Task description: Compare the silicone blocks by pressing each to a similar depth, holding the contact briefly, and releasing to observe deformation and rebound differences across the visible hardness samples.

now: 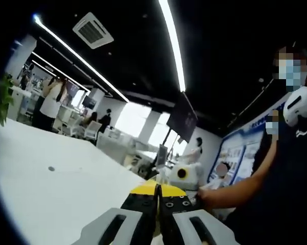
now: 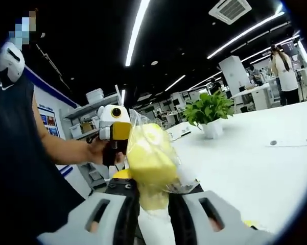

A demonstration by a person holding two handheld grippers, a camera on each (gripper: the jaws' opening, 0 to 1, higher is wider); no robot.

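Right gripper (image 2: 152, 204) clamped on a yellow silicone block (image 2: 149, 159) in a clear plastic bag (image 2: 181, 178), held up above the white table (image 2: 255, 163), potted plant (image 2: 210, 115) beyond. Left gripper (image 1: 157, 204) raised over the same table (image 1: 56, 194), jaws pressed together on nothing. Alongside, a person's forearm (image 1: 235, 191).

A bagged silicone block (image 2: 149, 155) sits between the right gripper (image 2: 152, 204) jaws, above a white table (image 2: 255, 163); a potted plant (image 2: 210, 115) stands behind it on the table.
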